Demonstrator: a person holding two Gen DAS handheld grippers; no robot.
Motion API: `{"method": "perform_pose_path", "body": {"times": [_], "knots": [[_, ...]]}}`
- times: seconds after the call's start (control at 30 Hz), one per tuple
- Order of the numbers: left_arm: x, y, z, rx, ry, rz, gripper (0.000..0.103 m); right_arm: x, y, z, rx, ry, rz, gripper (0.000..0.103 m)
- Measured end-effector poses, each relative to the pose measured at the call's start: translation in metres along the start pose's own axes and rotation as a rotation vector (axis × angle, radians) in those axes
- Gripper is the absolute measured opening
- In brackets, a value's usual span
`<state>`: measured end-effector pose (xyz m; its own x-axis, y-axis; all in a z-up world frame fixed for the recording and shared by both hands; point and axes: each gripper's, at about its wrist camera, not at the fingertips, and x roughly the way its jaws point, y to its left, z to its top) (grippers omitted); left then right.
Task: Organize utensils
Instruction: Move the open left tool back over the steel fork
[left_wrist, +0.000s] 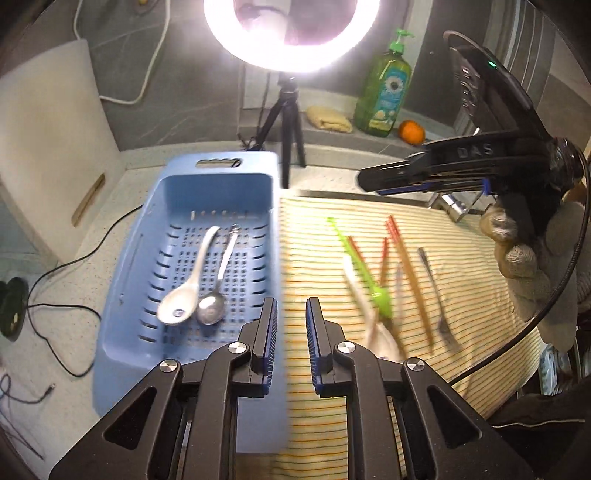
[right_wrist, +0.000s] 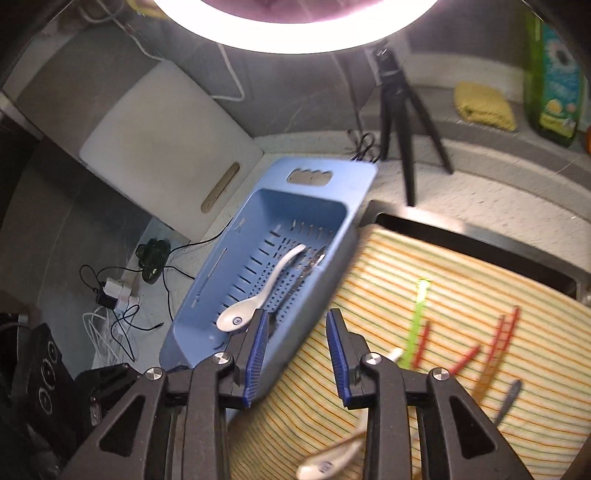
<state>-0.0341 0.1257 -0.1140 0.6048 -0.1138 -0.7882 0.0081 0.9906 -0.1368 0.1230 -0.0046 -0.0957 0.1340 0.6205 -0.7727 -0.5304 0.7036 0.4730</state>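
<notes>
Blue slotted basket (left_wrist: 129, 295): on the speckled bench (left_wrist: 74, 280), at 9 o'clock of the striped cloth (left_wrist: 317, 258), its long edge touching the cloth's edge. Contents: one white ceramic spoon (left_wrist: 184, 291) and one metal spoon (left_wrist: 216, 291), side by side, bowls toward the near end, handles toward 12 o'clock.

Striped cloth: carries the unsorted utensils, blurred in both views. A green plastic piece (left_wrist: 364, 269) lies slanted from 11 toward 5 o'clock; orange-red chopsticks (left_wrist: 402, 258) are loosely fanned at its 3 o'clock; a grey metal fork (left_wrist: 437, 295) lies furthest toward 3 o'clock; a second white spoon (left_wrist: 360, 291) lies just at 9 o'clock of the green piece, crossing it near the lower end.

Left tongs (left_wrist: 291, 325): narrow gap, nothing between the pads, hovering over the seam between basket and cloth.

Right tongs (right_wrist: 297, 347): moderately parted, empty, above the basket's near corner; in the left view held by a gloved hand (left_wrist: 524, 254) at 3 o'clock.

Background, 12 o'clock: ring light (left_wrist: 291, 37) on tripod (left_wrist: 284, 122), green soap bottle (left_wrist: 386, 92), orange fruit (left_wrist: 410, 132), yellow folded rag (left_wrist: 330, 119). White cutting board (left_wrist: 48, 140) leans at 9 o'clock.
</notes>
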Motion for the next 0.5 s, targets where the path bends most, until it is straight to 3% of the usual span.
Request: {"method": "perform_pose_path", "body": {"times": [0.2,0.27,0.33,0.5], "knots": [[0.0,-0.051,-0.008,-0.019,-0.002,-0.03,0.014,-0.057,-0.041,-0.021,-0.031,-0.091,-0.023,0.04],[0.004,-0.071,-0.013,-0.014,0.008,-0.047,0.014,-0.07,-0.052,-0.027,-0.042,-0.112,-0.03,0.058],[0.008,-0.088,-0.017,-0.009,0.019,-0.067,0.014,-0.079,-0.064,-0.033,-0.037,-0.111,-0.03,0.068],[0.025,-0.131,-0.033,0.009,0.056,-0.12,0.014,-0.082,-0.093,-0.051,-0.028,-0.042,-0.091,0.069]]}}
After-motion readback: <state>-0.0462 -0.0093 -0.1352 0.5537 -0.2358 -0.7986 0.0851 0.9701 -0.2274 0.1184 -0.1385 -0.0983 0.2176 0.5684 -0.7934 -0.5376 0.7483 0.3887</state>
